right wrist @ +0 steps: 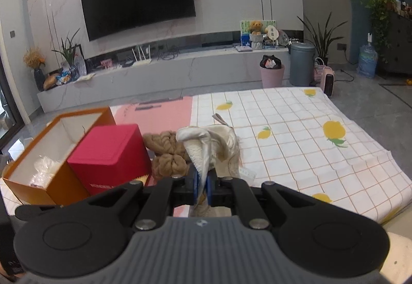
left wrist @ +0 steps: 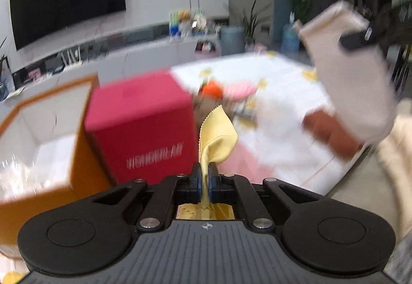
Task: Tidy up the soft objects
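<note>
Left wrist view shows a yellow cloth (left wrist: 217, 134) with a pinked edge pinched between the blue pads of the left gripper (left wrist: 205, 175); its jaws are clenched on the fabric, which stands up from the pads at the lower centre of the frame. That gripper tilts downward over a red box (left wrist: 144, 127) just left of the cloth, and an orange box (left wrist: 77, 155) with a white inside sits beside the red one at the left edge. At the upper right, blurred, a cream cloth (left wrist: 352, 72) hangs from the black tip of the other tool.

Right wrist view shows the right gripper (right wrist: 202, 181) clamped on that cream cloth (right wrist: 206, 145), a bunched piece of pale fabric rising from the closed pads at the centre. It also points downward. Just left of the cloth lies a brown knitted bundle (right wrist: 167, 152), touching the red box (right wrist: 110, 152), with the orange box (right wrist: 67, 183) beyond at the lower left. All rest on a checked sheet with lemon prints (right wrist: 309, 142) spread over the floor, beside a pink mat (right wrist: 157, 114).
</note>
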A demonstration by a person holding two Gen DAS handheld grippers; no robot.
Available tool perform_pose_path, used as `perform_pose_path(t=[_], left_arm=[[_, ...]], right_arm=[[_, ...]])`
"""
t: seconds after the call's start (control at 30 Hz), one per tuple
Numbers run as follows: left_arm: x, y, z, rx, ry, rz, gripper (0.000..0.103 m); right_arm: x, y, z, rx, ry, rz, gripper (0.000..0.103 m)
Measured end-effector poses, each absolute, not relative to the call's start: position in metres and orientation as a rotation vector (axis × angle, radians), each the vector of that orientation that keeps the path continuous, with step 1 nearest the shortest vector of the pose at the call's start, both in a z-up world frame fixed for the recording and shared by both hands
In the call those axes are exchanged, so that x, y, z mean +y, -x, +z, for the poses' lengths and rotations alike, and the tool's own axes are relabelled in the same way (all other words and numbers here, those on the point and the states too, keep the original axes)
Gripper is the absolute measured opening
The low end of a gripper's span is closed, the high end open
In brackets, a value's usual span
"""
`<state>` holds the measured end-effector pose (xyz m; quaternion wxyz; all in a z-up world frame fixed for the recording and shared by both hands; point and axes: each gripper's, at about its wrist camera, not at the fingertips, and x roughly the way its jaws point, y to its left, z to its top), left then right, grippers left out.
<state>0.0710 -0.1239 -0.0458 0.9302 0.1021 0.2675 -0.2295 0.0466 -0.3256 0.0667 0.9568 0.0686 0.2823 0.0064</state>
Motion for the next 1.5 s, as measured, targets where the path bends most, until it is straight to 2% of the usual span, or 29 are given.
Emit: perform_pose_path(t=[0.33, 0.5, 0.83, 1.1, 1.33, 1.37, 1.4, 1.43, 1.47, 1.5], left_arm=[[-0.075, -0.033, 0.077, 0.229, -0.2, -0.469, 0.005], [-0.026, -0.033, 0.097, 0.179, -0.243, -0.355, 0.005], [0.071, -0.09, 0.068, 0.339, 0.119, -0.23, 0.005], [0.071, -0.128, 0.004, 0.569, 0.075, -0.245, 0.005], [0.068, -0.123, -0.006, 0.606, 0.041, -0.266, 0.009], [0.069, -0.123, -0.007, 0.597, 0.039, -0.268, 0.016], [0.068, -0.122, -0.008, 0.59, 0.035, -0.263, 0.031], [0.066, -0.118, -0.011, 0.59, 0.031, -0.254, 0.04], [0.065, -0.116, -0.013, 0.593, 0.028, -0.248, 0.06], [0.062, -0.115, -0.012, 0.588, 0.027, -0.246, 0.07]], right_arm=[[-0.279, -0.024, 0.137, 0.429, -0.194, 0.112, 0.004], [-0.227, -0.026, 0.167, 0.346, -0.162, 0.194, 0.004], [-0.14, -0.066, 0.174, 0.324, -0.154, 0.346, 0.004], [-0.102, -0.127, 0.131, 0.419, -0.157, 0.426, 0.004], [-0.104, -0.16, 0.099, 0.453, -0.244, 0.469, 0.004], [-0.104, -0.164, 0.097, 0.459, -0.252, 0.47, 0.004], [-0.102, -0.167, 0.095, 0.463, -0.257, 0.469, 0.004], [-0.102, -0.168, 0.093, 0.467, -0.261, 0.467, 0.004], [-0.102, -0.169, 0.091, 0.472, -0.262, 0.463, 0.004], [-0.101, -0.169, 0.089, 0.477, -0.264, 0.46, 0.004]])
